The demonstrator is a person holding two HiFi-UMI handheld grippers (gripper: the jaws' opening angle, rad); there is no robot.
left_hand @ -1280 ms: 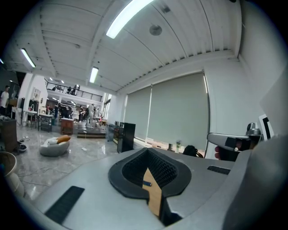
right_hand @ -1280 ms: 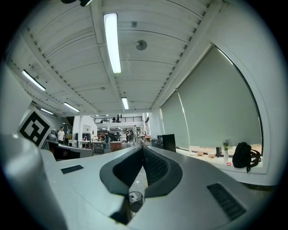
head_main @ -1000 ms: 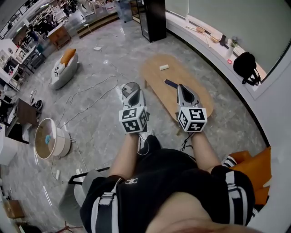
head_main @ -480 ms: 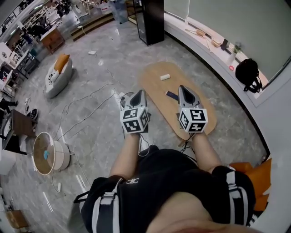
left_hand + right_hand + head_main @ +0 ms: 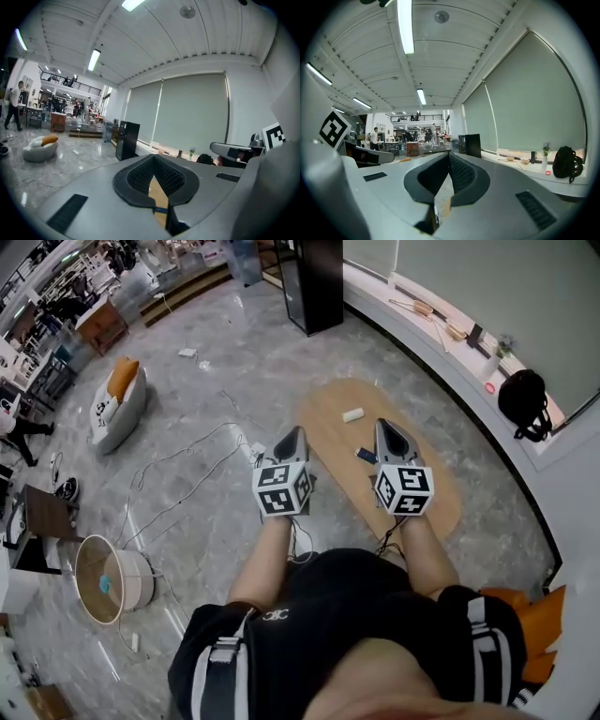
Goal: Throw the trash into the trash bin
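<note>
Tongs pressed together and empty, the left tongs [image 5: 293, 431] and right tongs [image 5: 385, 425] pointed across an oval wooden desk [image 5: 327, 405], where a small white scrap [image 5: 353, 414] lay ahead of their tips, near a dark blue item [image 5: 365, 455].

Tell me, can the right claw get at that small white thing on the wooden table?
Probably yes: the right claw hovers over the oval table, and nothing lies between it and the white piece. Its jaws are shut, though.
</note>
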